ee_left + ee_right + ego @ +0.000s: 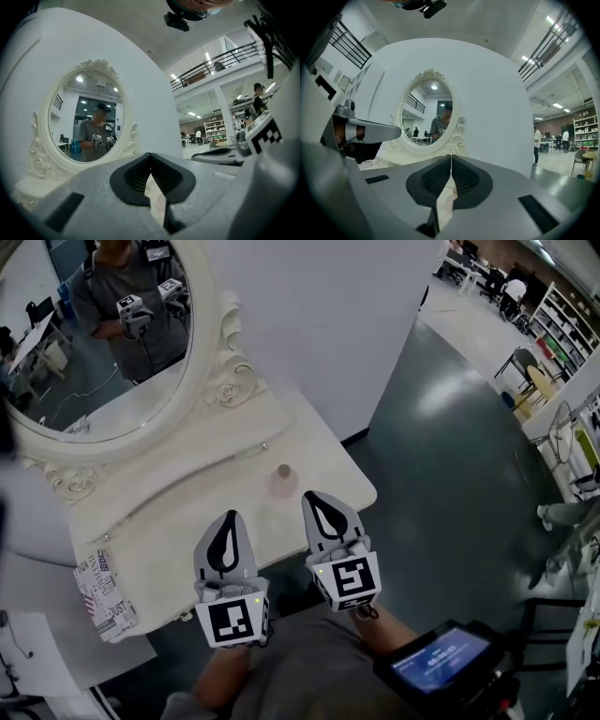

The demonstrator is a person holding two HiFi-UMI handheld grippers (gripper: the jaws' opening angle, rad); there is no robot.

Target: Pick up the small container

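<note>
A small pinkish container point(282, 480) with a brownish cap stands on the white dressing table point(187, 507), just beyond my grippers. In the head view my left gripper point(231, 516) hovers over the table's front part, jaws shut and empty. My right gripper point(312, 496) is beside it on the right, also shut and empty, its tip a little short of the container and to its right. In the left gripper view the left gripper's point(150, 155) tips meet. In the right gripper view the right gripper's point(451, 156) tips meet too. The container does not show in either gripper view.
An oval mirror in an ornate white frame point(220, 362) stands at the back of the table and reflects the person with both grippers. A printed cloth or paper point(103, 592) hangs at the table's left front. Dark floor point(450, 484) lies to the right.
</note>
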